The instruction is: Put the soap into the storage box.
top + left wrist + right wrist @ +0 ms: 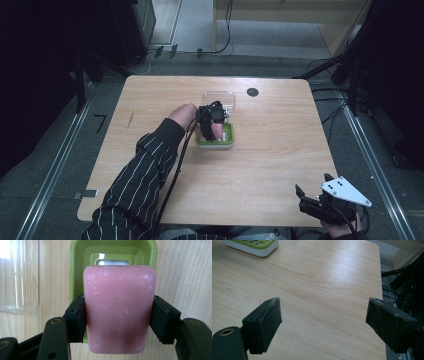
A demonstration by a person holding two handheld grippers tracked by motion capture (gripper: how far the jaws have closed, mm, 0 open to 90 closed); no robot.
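A pink bar of soap (119, 312) sits clamped between the two black jaws of my left gripper (119, 320), directly above a green soap dish (77, 265) with a white base. In the high view the left gripper (216, 131) points down over the dish (228, 140) at the table's middle, and the soap (218, 131) shows as a small pink patch. My right gripper (312, 192) rests at the table's near right corner, jaws spread wide over bare wood. In the right gripper view the gripper (323, 325) holds nothing, and the dish (252, 246) lies far off at top left.
A clear plastic lid (219, 98) lies just behind the dish, also seen as the lid (18, 277) at left in the left gripper view. A small dark disc (252, 92) sits near the far edge. The wooden table (280, 150) has open room on both sides.
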